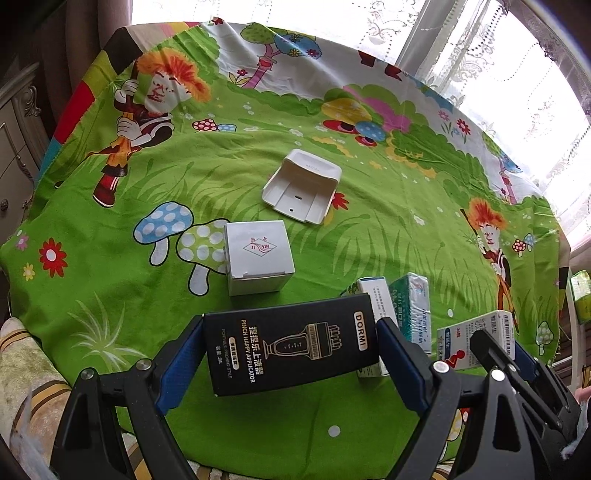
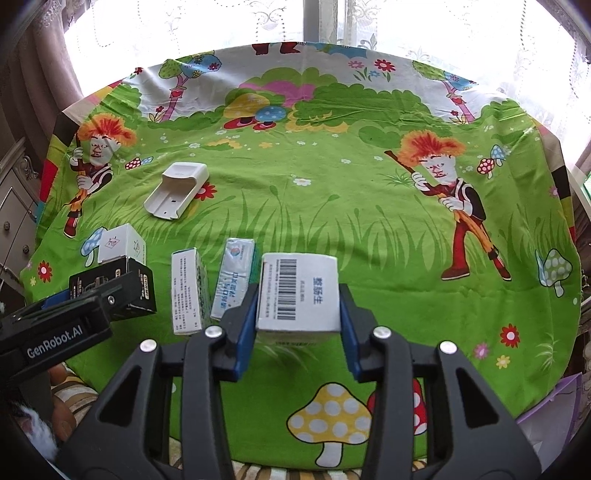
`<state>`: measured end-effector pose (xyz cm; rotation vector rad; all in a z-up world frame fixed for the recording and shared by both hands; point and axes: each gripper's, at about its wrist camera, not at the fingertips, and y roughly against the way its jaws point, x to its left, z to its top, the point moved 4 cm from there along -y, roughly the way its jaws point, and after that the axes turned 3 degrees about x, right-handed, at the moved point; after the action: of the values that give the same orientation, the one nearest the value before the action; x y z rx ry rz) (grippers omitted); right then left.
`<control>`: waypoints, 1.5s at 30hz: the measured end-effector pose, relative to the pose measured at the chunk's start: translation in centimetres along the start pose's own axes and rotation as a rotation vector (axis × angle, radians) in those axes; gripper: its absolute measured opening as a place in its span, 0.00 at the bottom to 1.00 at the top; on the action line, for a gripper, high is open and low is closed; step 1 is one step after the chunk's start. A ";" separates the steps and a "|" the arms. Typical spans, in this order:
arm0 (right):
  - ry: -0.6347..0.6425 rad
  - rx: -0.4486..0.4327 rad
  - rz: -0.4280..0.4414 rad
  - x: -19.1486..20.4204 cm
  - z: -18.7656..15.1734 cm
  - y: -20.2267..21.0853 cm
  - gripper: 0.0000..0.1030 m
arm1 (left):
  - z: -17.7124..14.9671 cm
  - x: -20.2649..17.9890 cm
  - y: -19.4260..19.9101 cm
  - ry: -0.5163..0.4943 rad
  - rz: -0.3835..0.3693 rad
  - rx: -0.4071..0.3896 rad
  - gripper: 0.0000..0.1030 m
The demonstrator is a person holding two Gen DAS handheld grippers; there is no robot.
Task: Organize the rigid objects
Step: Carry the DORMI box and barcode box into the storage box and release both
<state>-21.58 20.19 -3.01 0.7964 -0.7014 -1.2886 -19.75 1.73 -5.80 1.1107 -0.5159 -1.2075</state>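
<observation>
A black DORMI box (image 1: 288, 347) lies crosswise between the blue pads of my left gripper (image 1: 290, 332), which press on its two short ends. That box (image 2: 142, 291) and the left gripper (image 2: 92, 306) also show at the left of the right wrist view. My right gripper (image 2: 298, 295) is shut on a white barcode box (image 2: 299, 291), one pad on each side. Between the two held boxes stand a white printed box (image 2: 186, 291) and a green-and-white box (image 2: 234, 280). Farther out on the cloth are a white cube box (image 1: 258, 254) and a white plastic holder (image 1: 303, 186).
A green cartoon tablecloth (image 2: 332, 206) covers the whole table, and its right half carries nothing. A carved cabinet (image 1: 14, 147) stands off the left edge. Lace curtains and a bright window (image 2: 321, 22) are behind the table. A striped cushion (image 1: 26, 387) lies at the near edge.
</observation>
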 end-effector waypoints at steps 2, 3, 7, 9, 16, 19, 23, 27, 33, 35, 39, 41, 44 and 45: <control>-0.008 -0.011 0.003 -0.2 -0.7 1.0 0.43 | -0.5 -0.3 0.5 -0.004 -0.019 -0.002 0.88; -0.010 -0.016 0.003 -0.3 -1.0 1.4 0.43 | -0.8 -0.5 0.7 -0.006 -0.034 -0.004 0.88; -0.047 -0.036 0.010 -1.5 -2.5 3.5 0.43 | -2.2 -1.9 2.1 -0.042 -0.074 -0.016 0.88; -0.070 -0.044 0.010 -2.3 -3.5 4.6 0.43 | -2.7 -2.4 2.6 -0.053 -0.092 -0.019 0.88; -0.139 -0.052 -0.014 -5.7 -6.8 7.6 0.43 | -4.5 -4.7 4.2 -0.103 -0.160 -0.014 0.88; -0.169 -0.051 -0.027 -7.4 -8.3 8.7 0.43 | -5.5 -6.2 4.9 -0.131 -0.197 -0.010 0.88; -0.196 -0.048 -0.052 -9.6 -10.3 10.1 0.43 | -7.3 -8.7 5.7 -0.189 -0.244 0.003 0.88; -0.235 -0.048 -0.074 -12.0 -12.3 11.4 0.43 | -9.4 -11.4 6.4 -0.255 -0.295 0.024 0.88; -0.302 -0.054 -0.125 -16.1 -15.1 13.6 0.43 | -11.9 -15.5 7.8 -0.383 -0.373 0.030 0.88; -0.329 -0.056 -0.142 -17.6 -16.1 14.2 0.43 | -12.8 -17.0 8.1 -0.434 -0.399 0.038 0.88; -0.388 -0.060 -0.190 -20.7 -17.7 15.4 0.43 | -15.0 -19.9 8.5 -0.537 -0.434 0.062 0.88; -0.422 -0.060 -0.219 -22.4 -18.5 15.9 0.43 | -16.0 -21.2 8.6 -0.579 -0.450 0.077 0.88; -0.462 -0.062 -0.249 -24.4 -19.4 16.6 0.43 | -17.3 -23.0 8.6 -0.640 -0.466 0.094 0.88; -0.471 -0.063 -0.258 -24.9 -19.7 16.8 0.43 | -17.7 -23.6 8.7 -0.656 -0.475 0.102 0.88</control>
<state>0.02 48.69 -0.35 0.5447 -0.9463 -1.7532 -8.95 29.96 -0.27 0.9311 -0.8429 -2.0021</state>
